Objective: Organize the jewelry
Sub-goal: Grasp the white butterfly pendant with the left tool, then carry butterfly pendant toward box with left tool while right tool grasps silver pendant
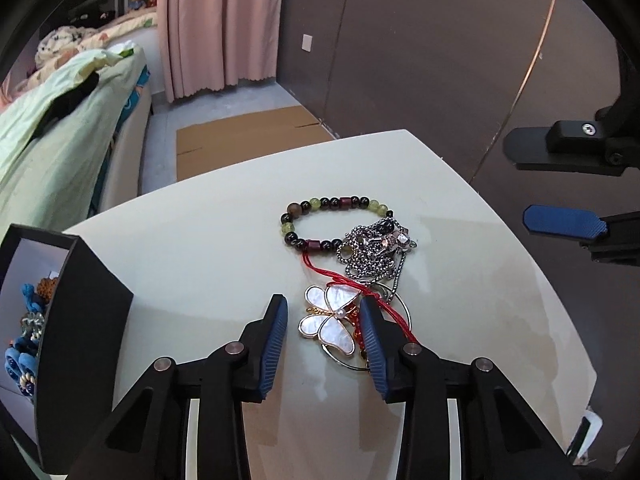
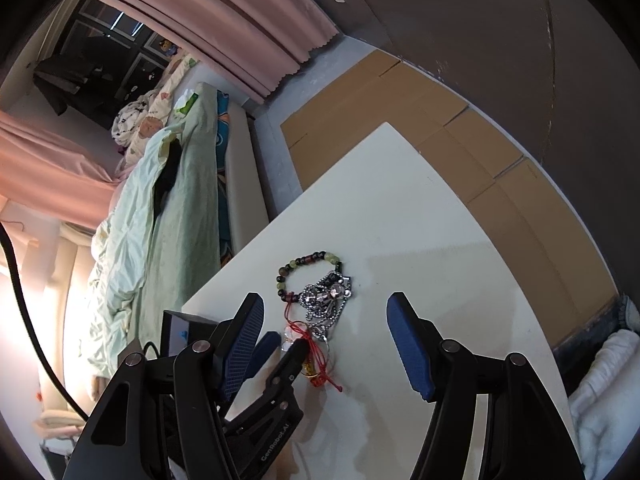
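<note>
We're bracketing the butterfly brooch [image 1: 326, 320] between the left gripper [image 1: 322, 334]'s narrowed, not-yet-touching jaws, risking snagging the red cord [image 1: 320, 270] under its right jaw and dragging the chain [image 1: 374, 254].

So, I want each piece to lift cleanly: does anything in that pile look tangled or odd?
Yes. On the white table the pieces overlap: the silver chain lies across one end of the beaded bracelet, and a red cord runs from the bracelet under the butterfly brooch. Pulling the brooch may well drag the others along.
</note>
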